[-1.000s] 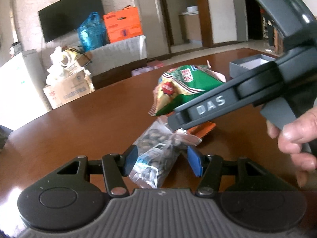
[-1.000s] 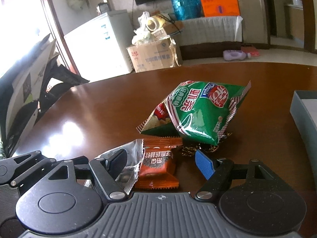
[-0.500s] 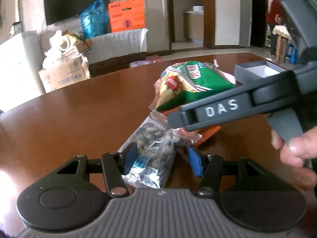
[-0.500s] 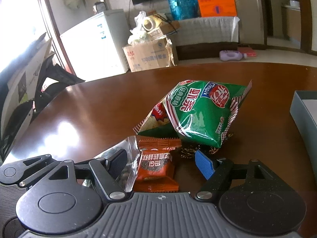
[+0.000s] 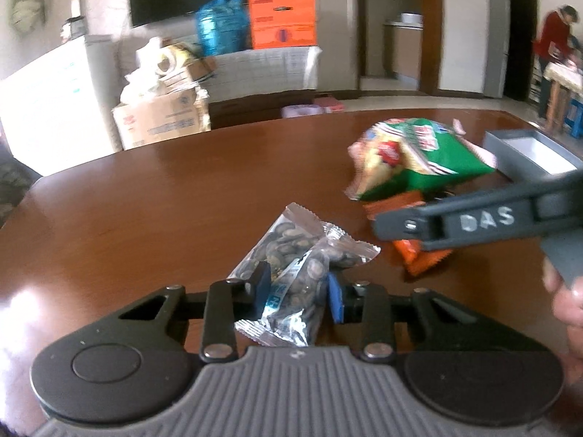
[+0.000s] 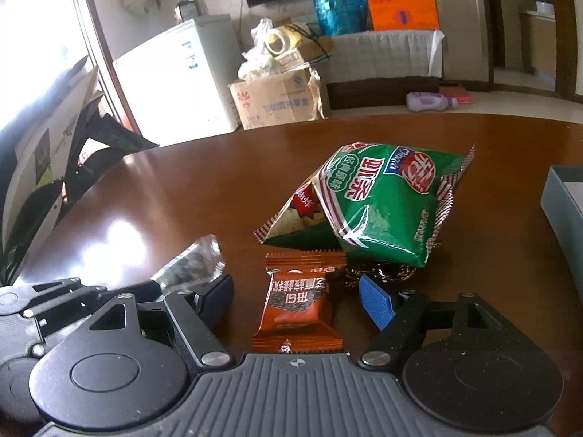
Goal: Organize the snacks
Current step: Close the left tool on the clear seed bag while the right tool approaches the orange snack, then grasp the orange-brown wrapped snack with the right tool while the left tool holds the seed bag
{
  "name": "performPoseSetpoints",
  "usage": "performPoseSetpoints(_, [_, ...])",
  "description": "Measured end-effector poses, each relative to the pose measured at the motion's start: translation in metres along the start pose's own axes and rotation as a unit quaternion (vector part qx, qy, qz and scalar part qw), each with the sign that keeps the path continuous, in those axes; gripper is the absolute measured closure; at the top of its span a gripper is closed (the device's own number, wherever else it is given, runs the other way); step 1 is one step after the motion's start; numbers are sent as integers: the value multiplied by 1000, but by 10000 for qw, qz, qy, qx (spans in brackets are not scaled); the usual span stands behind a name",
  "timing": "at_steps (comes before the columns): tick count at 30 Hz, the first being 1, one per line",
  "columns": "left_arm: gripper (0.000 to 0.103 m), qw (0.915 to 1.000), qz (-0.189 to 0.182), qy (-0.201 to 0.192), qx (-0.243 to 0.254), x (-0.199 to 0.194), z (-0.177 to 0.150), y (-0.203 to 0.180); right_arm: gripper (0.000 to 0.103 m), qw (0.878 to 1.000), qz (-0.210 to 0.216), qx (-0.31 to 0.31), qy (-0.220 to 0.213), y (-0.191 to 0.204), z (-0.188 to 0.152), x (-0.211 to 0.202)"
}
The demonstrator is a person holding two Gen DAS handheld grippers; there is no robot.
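Lying on the brown worktop (image 6: 175, 196), a green chip bag (image 6: 382, 204) overlaps the far end of an orange snack packet (image 6: 297, 302), whose long axis runs away between the right gripper's (image 6: 297, 300) spread jaws. Left gripper (image 5: 297, 289) jaws pinch a clear seed packet (image 5: 291, 273), beside a grey box (image 5: 510, 142).

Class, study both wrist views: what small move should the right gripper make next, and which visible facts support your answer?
Probably close the right gripper on the orange snack packet: its jaws stand open with the packet lying between them on the table. The left gripper already pinches the clear seed packet.
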State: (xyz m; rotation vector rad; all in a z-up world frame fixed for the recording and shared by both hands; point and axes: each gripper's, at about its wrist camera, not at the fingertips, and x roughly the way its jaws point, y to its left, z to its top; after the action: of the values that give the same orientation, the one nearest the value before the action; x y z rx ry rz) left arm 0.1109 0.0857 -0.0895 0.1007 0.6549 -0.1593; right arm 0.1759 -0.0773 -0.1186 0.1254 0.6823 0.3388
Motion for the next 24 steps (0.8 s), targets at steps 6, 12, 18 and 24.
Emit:
performPoseSetpoints(6, [82,9994,211,9,-259,-6,-2,14,29,9998,-68,-190,95,8,-2,8])
performPoseSetpoints(12, [85,9993,185,4,-339,-11,-1,18,54,9971,-289,-705,42,24,-9,11])
performPoseSetpoints(18, [88,9992,172,-30,-361,-14,1,17,64,9962,-259,-835,57,27,-12,11])
performPoseSetpoints(24, [91,9990,165,-96,-396,-20,4,17,64,9965,-100,-826,-48,24,-11,1])
